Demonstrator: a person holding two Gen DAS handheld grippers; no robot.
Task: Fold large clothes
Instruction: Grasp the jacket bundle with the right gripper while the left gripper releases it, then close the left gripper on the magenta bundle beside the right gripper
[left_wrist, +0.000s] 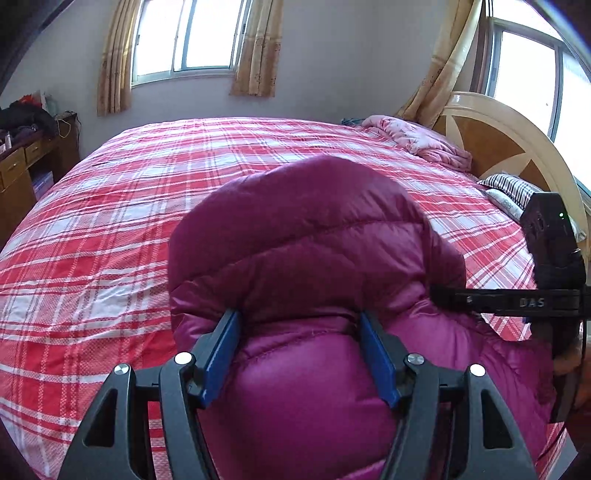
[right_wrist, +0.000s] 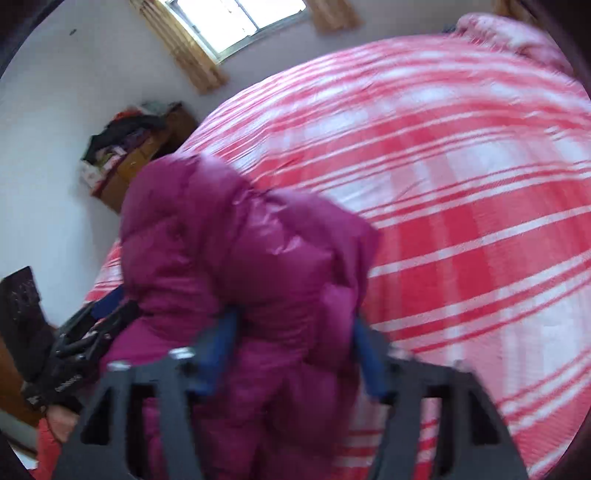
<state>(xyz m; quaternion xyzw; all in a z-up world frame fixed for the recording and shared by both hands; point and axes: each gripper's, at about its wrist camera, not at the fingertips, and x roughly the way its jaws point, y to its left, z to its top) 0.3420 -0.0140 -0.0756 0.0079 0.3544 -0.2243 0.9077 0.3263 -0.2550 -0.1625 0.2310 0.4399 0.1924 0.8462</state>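
The puffy jacket (left_wrist: 314, 236) is a glossy magenta, quilted in broad bands. The bed cover (left_wrist: 110, 221) is a red, pink and white plaid. A crumpled blanket (left_wrist: 417, 140) is pale pink with a faint floral print. The pillow (left_wrist: 509, 186) has dark and white stripes. The curtains (left_wrist: 258, 55) are tan-yellow, the headboard (left_wrist: 491, 129) cream and orange-brown, and the fingers (left_wrist: 221, 354) blue on black frames.
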